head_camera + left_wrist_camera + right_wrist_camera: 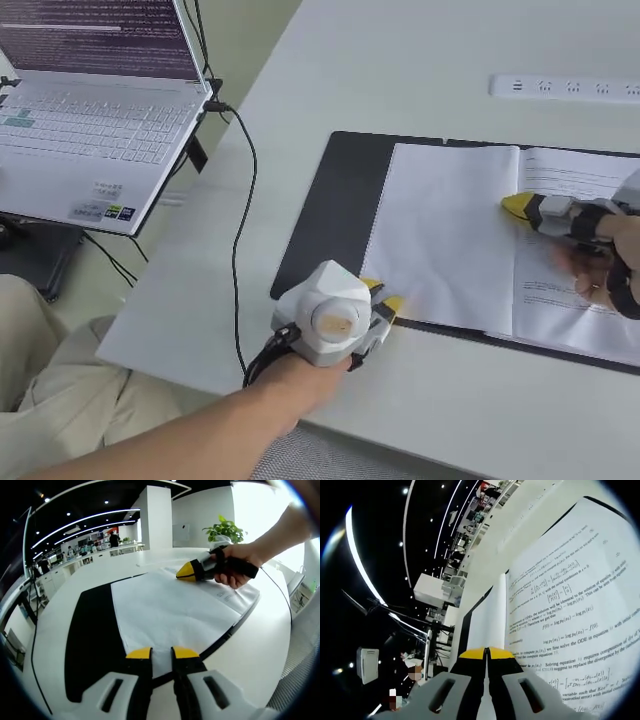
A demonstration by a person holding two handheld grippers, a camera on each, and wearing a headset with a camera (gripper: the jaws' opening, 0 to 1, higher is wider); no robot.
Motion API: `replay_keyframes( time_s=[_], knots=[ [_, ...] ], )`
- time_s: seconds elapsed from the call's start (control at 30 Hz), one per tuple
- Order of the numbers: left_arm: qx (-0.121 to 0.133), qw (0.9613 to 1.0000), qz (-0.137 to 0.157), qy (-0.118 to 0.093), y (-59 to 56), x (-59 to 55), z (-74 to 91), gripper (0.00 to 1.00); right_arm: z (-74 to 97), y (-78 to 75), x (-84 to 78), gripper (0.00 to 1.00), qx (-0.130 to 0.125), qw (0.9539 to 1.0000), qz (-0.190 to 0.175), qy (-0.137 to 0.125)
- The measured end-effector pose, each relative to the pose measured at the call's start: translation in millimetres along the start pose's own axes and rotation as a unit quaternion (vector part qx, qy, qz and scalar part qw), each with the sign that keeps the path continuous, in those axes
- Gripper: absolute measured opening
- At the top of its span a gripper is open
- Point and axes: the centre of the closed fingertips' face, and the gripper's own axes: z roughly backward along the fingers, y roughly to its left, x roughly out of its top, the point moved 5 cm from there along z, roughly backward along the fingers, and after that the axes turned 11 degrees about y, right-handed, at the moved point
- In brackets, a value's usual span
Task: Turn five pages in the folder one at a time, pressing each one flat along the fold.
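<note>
The folder [330, 210] lies open on the white counter [400, 80], toward 3 o'clock in the head view, its black cover flat. A blank turned page [440, 240] lies on the left and a printed page [565, 320] on the right.

The sheets are likely thin, light and limp. They should bend readily, crease if pinched hard, and slide on one another. A free outer corner or edge looks the best place to take one, lifting a single sheet clear. The cover looks stiff enough to stay put under pressure.

The right gripper [515, 205] has its jaws pressed together. Its yellow tips sit on the fold [515, 290] between the two pages, toward the 12 o'clock end. In the right gripper view the tips [486, 654] meet over that seam and hold nothing.

The left gripper [383, 295] sits at the 6 o'clock edge of the turned page. Its jaws are a narrow gap apart in the left gripper view [162, 654], apparently resting on the paper. I cannot tell whether they bear down.

A laptop [90, 110] sits at 10 o'clock.
</note>
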Motion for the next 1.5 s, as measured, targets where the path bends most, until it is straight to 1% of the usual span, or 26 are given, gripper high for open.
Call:
replay_keyframes(
  time_s=[0.13, 0.17, 0.2, 0.4, 0.77, 0.9, 1.03, 1.13, 1.33, 1.5],
  knots=[
    [0.000, 1.0000, 0.000, -0.001, 0.0, -0.1, 0.2, 0.13, 4.7, 2.0, -10.2, 0.00, 0.006, 0.9999, 0.000, 0.008],
    [0.000, 1.0000, 0.000, -0.001, 0.1, -0.1, 0.2, 0.13, 5.1, 3.2, -16.3, 0.00, 0.013, 0.9997, 0.000, 0.021],
    [0.000, 1.0000, 0.001, -0.001, 0.2, -0.1, 0.2, 0.13, 5.4, 3.2, -19.3, 0.00, 0.014, 0.9996, 0.003, 0.026],
    [0.002, 1.0000, -0.001, 0.001, -0.5, 0.6, 1.5, 0.13, 9.7, 6.9, -32.8, 0.00, 0.015, 0.9992, 0.009, 0.035],
    [0.003, 1.0000, -0.005, 0.002, -0.6, 1.0, 2.1, 0.13, 16.6, 7.4, -50.6, 0.00, 0.019, 0.9987, 0.009, 0.046],
    [0.003, 1.0000, -0.004, 0.001, -0.4, 0.6, 1.4, 0.13, 19.5, 8.8, -60.1, 0.00, 0.022, 0.9984, 0.009, 0.052],
    [0.003, 1.0000, -0.005, 0.001, -0.5, 0.6, 1.6, 0.13, 21.9, 9.9, -69.7, 0.00, 0.027, 0.9977, 0.009, 0.061],
    [0.003, 1.0000, -0.005, 0.001, -0.8, 0.7, 1.9, 0.13, 23.6, 9.7, -76.3, 0.00, 0.030, 0.9968, 0.010, 0.074],
    [0.006, 1.0000, -0.006, 0.002, -1.5, 0.9, 2.6, 0.13, 28.3, 11.7, -89.1, 0.00, 0.033, 0.9959, 0.013, 0.083],
    [0.007, 1.0000, -0.005, 0.001, -1.7, 0.8, 3.0, 0.13, 33.0, 10.9, -102.2, 0.00, 0.037, 0.9944, 0.012, 0.098]
  ],
)
